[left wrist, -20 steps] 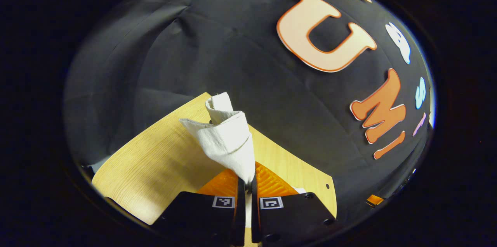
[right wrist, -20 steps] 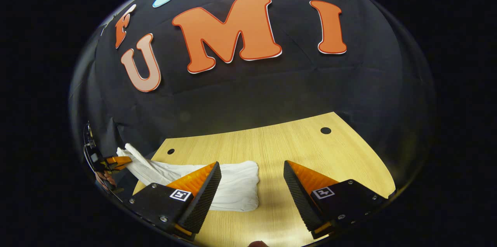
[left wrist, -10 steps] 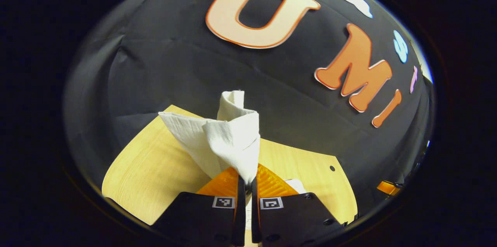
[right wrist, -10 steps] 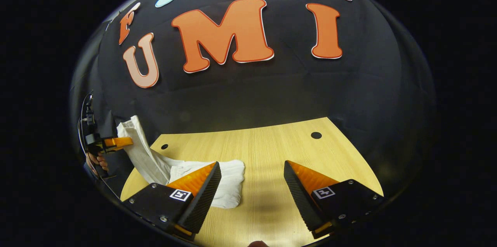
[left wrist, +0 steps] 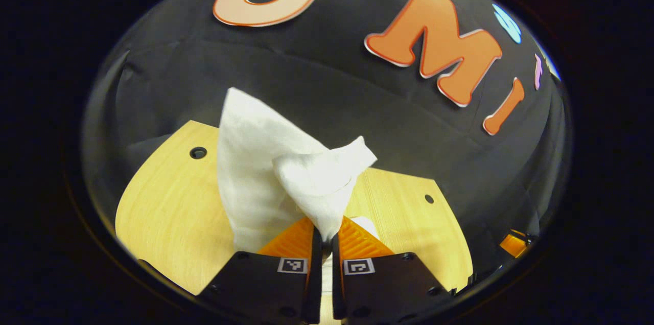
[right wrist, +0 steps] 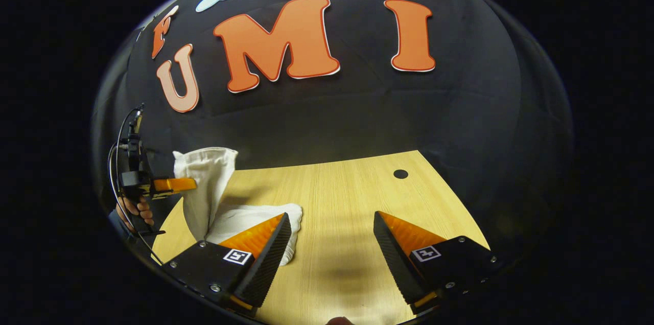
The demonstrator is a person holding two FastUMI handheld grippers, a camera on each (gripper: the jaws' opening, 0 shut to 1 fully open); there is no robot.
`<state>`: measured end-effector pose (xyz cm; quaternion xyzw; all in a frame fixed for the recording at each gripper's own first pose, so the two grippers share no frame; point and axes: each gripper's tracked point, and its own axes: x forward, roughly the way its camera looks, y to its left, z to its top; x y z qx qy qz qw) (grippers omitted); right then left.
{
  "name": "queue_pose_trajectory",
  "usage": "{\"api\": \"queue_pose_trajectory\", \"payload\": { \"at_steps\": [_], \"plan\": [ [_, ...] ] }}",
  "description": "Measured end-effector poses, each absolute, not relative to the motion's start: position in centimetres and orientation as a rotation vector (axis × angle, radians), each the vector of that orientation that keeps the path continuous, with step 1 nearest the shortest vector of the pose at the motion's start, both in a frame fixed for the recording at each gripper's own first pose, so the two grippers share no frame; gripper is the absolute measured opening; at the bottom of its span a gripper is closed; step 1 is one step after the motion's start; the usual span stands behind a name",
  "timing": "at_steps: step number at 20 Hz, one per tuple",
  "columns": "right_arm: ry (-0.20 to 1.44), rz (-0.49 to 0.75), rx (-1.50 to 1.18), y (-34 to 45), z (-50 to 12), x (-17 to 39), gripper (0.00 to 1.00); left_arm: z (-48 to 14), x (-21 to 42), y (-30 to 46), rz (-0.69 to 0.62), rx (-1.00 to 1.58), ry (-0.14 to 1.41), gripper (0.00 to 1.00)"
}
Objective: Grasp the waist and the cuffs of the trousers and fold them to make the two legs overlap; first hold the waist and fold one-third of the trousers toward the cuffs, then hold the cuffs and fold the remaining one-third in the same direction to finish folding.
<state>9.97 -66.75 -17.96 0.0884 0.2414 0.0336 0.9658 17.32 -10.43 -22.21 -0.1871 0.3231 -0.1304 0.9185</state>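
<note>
Pale wood-grain tabletop [right wrist: 352, 197] carries the white cotton trousers [right wrist: 245, 217], whose bulk lies bunched at its left end while one end is lifted clear. The left gripper [left wrist: 323, 235] is clenched on that raised end of cloth, which billows above its fingers. The right gripper [right wrist: 332, 243] hovers low over bare wood just beside the heap, jaws spread and holding nothing. To fold well, the lifted end should probably travel flat across, with the free claw pinning the pile.

My left gripper view looks close along my fingers across the table [left wrist: 168, 202] toward the wall. My right gripper view faces likewise, sharing that table [right wrist: 347, 197].
</note>
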Motion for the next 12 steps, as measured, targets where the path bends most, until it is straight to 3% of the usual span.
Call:
{"api": "queue_pose_trajectory", "payload": {
  "at_steps": [3, 6, 7, 10, 12],
  "plan": [
    [0.494, 0.061, 0.191, -68.3, -18.6, 9.7, 0.98, -24.2, 14.9, -15.4, -0.331, -0.359, 0.73, 0.16],
    [0.504, 0.057, 0.199, -69.6, -19.5, 9.5, 0.98, -26.1, 11.1, -19.4, -0.425, -0.303, 0.815, 0.41],
    [0.506, 0.063, 0.204, -69.8, -19.7, 9.4, 0.98, -27.4, 9.6, -21.3, -0.465, -0.266, 0.842, 0.43],
    [0.507, 0.07, 0.213, -70.2, -19.9, 9.3, 0.98, -27.9, 6.3, -23.7, -0.57, -0.18, 0.854, 0.71],
    [0.503, 0.077, 0.215, -70.1, -19.8, 9.5, 0.98, -26.5, 4.8, -24.2, -0.618, -0.161, 0.839, 0.72]
  ]
}}
